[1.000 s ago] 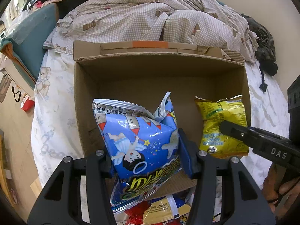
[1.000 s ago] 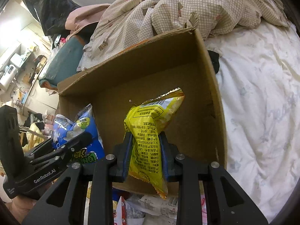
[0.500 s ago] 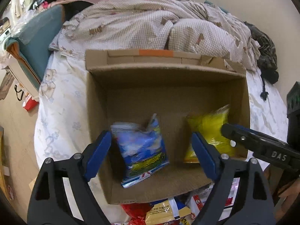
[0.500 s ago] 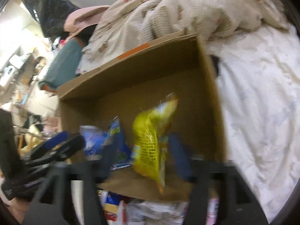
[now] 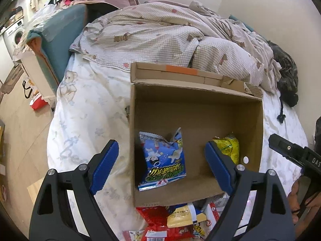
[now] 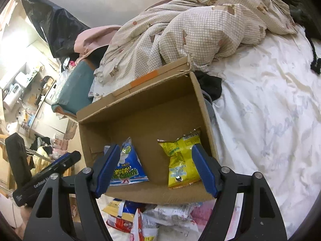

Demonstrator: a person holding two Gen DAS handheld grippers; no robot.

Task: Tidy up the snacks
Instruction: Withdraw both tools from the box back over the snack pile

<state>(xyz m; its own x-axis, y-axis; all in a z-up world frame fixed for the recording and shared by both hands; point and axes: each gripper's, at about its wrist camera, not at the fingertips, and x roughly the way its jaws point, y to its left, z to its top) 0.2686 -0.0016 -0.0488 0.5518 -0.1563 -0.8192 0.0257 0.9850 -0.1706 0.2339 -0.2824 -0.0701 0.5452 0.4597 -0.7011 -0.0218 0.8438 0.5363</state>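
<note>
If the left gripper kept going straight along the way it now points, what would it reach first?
Most likely the blue snack bag lying on the floor of the cardboard box. It sits between the open fingers of the left gripper, just left of centre. Depth is hard to judge, but nothing shows in between.

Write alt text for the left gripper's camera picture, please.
An open cardboard box on a bed holds a blue snack bag and a yellow snack bag. The left gripper hangs open above it, holding nothing, with more snack packets piled before the box.
</note>
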